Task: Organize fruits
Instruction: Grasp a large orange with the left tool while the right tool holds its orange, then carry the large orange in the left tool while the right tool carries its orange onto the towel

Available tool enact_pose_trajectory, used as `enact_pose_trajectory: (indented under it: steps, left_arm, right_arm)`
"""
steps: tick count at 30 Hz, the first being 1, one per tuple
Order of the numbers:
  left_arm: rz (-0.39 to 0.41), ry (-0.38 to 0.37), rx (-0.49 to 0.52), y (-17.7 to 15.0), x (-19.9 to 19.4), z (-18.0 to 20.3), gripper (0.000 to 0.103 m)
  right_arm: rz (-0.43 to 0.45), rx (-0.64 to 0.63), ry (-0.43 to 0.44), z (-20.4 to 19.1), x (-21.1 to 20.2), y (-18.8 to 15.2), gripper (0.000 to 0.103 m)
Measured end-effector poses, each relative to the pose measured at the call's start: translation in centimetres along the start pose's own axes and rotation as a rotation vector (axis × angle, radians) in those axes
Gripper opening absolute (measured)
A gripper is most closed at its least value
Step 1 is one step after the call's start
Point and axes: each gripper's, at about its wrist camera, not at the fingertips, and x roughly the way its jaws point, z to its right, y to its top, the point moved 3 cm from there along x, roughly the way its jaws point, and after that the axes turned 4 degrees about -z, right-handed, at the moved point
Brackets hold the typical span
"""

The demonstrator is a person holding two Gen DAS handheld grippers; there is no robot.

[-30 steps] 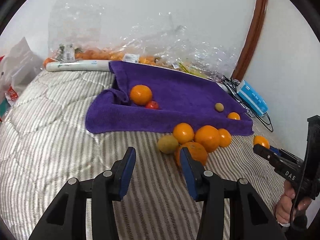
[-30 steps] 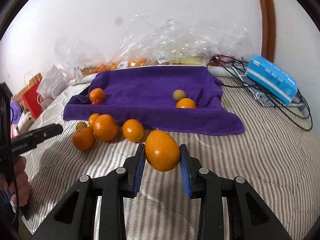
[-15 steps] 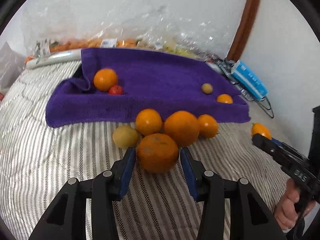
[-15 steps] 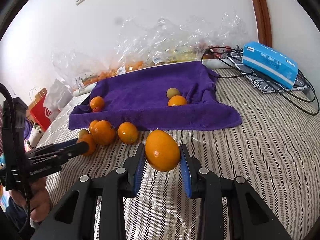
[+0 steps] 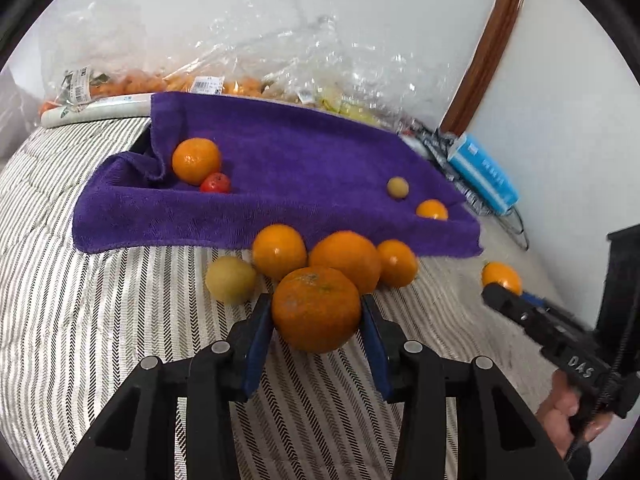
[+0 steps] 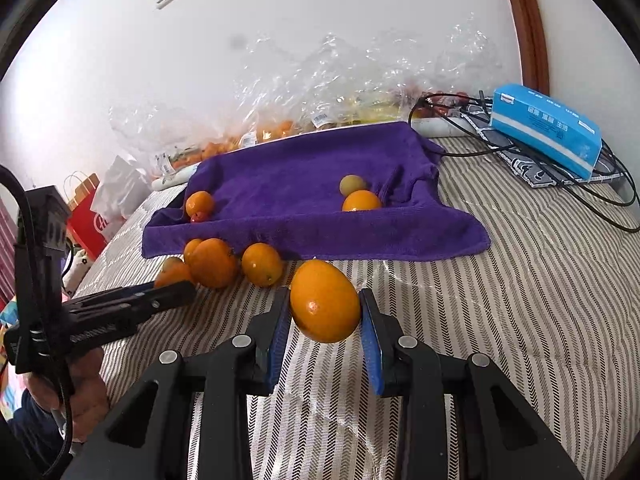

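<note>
Pinching a round dimpled orange mandarin (image 5: 316, 308) low at centre frame above the striped bed (image 5: 100, 320), the left gripper (image 5: 316, 322) has just been closing its jaws; firm yet bruisable, it suits mid-girth grips. The right gripper (image 6: 325, 322) clamps a smooth oval orange (image 6: 325, 301).

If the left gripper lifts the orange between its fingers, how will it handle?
The orange is round, so it would likely roll if released on the striped bedspread. Its dimpled peel probably gives the left gripper fair grip. It touches a neighbouring orange, which may shift.
</note>
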Motion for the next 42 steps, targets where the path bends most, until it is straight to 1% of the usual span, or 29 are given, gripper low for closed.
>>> enact_pose_trajectory:
  steps: [3,7,14,19,28,31,32,36,42]
  left_arm:
    - [0.015,-0.002,-0.004,0.0,-0.2,-0.1,0.041]
    - [0.031,-0.01,0.016,-0.1,-0.6,0.3,0.041]
    - [0.063,0.003,0.023,-0.1,-1.1,0.5,0.041]
    - [0.081,0.007,0.03,-0.1,-1.4,0.8,0.041]
    - [0.142,0.039,0.05,-0.1,-2.5,1.3,0.041]
    - [0.151,0.054,0.043,-0.1,-2.6,1.2,0.041]
    - [0.153,0.058,0.041,-0.1,-2.7,1.1,0.041]
    - [0.159,0.078,0.023,-0.1,-2.8,0.8,0.041]
    - [0.164,0.104,0.007,-0.2,-2.9,0.5,0.041]
  right_arm:
    - [0.0,-0.002,-0.002,0.0,0.0,0.0,0.033]
    - [0.006,-0.003,0.001,0.1,-0.1,0.0,0.033]
    - [0.023,-0.023,0.001,-0.4,-0.4,0.0,0.033]
    - [0.019,-0.036,-0.01,-0.7,-0.3,-0.1,0.033]
    - [0.046,-0.046,-0.093,-0.8,-0.7,0.0,0.033]
    - [0.029,-0.077,-0.143,-1.3,-0.3,0.0,0.033]
    - [0.028,-0.084,-0.147,-1.4,-0.2,0.1,0.033]
    - [0.046,-0.109,-0.142,-2.2,0.1,0.5,0.033]
    - [0.03,-0.107,-0.124,-2.4,1.4,1.4,0.033]
